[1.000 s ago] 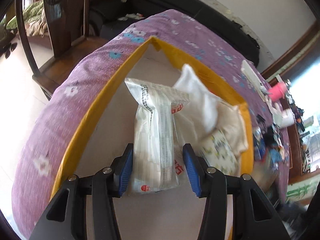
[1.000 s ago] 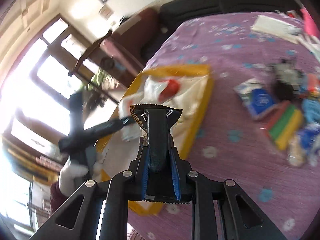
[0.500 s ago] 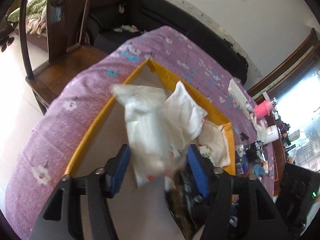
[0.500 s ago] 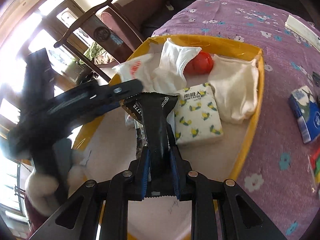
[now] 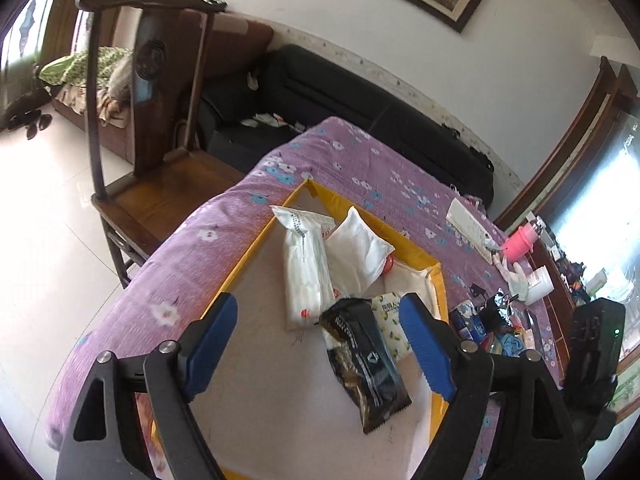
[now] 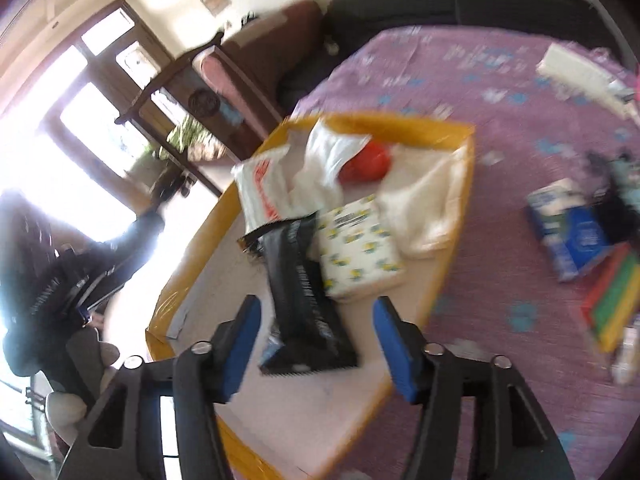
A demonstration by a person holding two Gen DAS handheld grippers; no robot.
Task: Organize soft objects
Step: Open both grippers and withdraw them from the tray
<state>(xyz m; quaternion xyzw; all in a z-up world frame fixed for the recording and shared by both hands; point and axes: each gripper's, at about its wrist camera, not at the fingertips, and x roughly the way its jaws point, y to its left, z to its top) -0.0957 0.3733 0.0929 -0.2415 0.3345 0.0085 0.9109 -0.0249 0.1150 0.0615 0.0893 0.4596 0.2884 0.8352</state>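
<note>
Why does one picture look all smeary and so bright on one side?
Right wrist view: smeared by motion blur, so the purple cloth and blue box look streaky; the windows glare white and wash out the left side. Left wrist view: much sharper, the black packet shows clearly, with only a bright window at the right edge. Both views bend straight lines, since they are fisheye.
</note>
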